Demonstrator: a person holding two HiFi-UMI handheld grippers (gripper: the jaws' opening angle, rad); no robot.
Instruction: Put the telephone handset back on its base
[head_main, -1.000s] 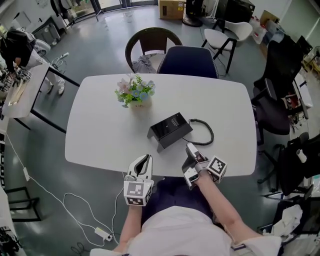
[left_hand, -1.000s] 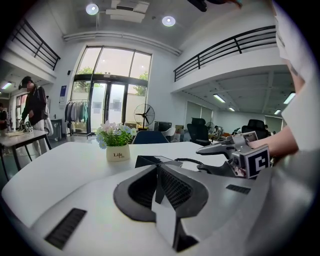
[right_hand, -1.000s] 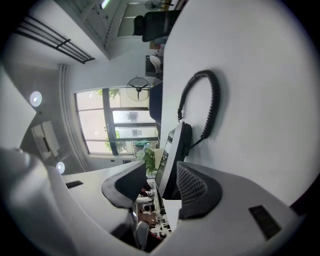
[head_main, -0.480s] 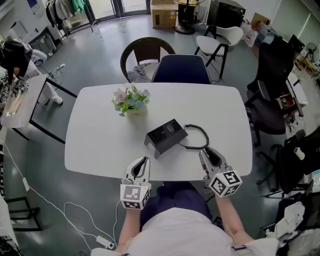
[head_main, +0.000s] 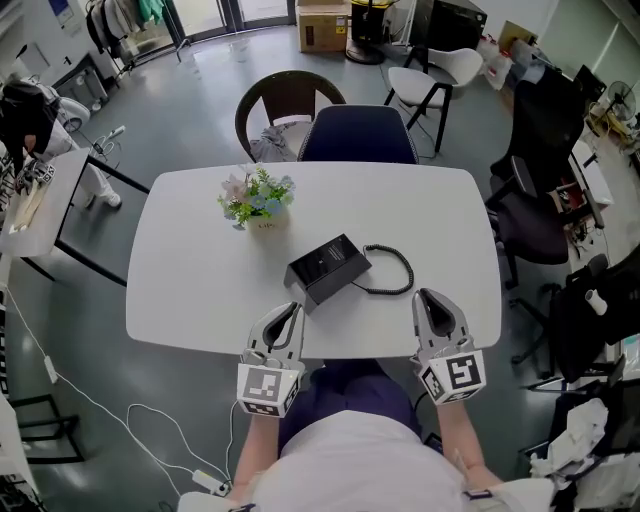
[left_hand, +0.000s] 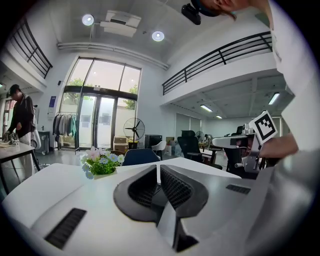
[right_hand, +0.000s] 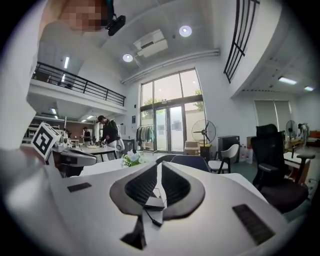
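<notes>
Head view: the black telephone (head_main: 328, 267) lies mid-table (head_main: 190, 290), its handset seemingly on the base. The left gripper (head_main: 289, 311) is near the telephone's front-left and the right gripper (head_main: 430, 297) is near its front-right.
Left gripper view: jaws together, empty.
Right gripper view: jaws closing, almost touching, nothing between them.

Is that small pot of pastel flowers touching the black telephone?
Apart. The head view shows bare white table between the small pot of pastel flowers and the black telephone.
</notes>
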